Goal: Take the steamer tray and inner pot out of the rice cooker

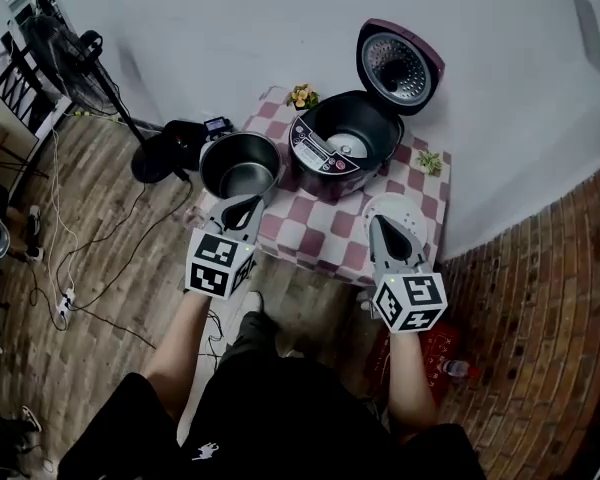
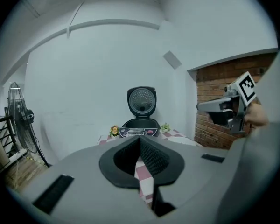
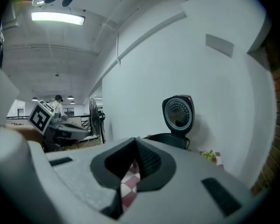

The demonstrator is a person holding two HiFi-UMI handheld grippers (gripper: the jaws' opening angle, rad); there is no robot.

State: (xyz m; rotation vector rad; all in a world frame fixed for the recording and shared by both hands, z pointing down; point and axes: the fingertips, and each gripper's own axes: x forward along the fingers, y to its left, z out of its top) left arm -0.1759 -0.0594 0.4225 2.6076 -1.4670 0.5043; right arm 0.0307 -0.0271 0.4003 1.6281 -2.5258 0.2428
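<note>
The rice cooker stands on a checked table with its lid up and its well empty. The steel inner pot sits on the table to the cooker's left. The white steamer tray lies on the table's right front. My left gripper hangs shut and empty just in front of the pot. My right gripper is shut and empty over the tray's near edge. The left gripper view shows the cooker past its closed jaws; the right gripper view shows it too.
A flower pot and a small plant sit at the table's back corners. A standing fan, its black base and cables are on the wood floor at left. A brick wall runs along the right.
</note>
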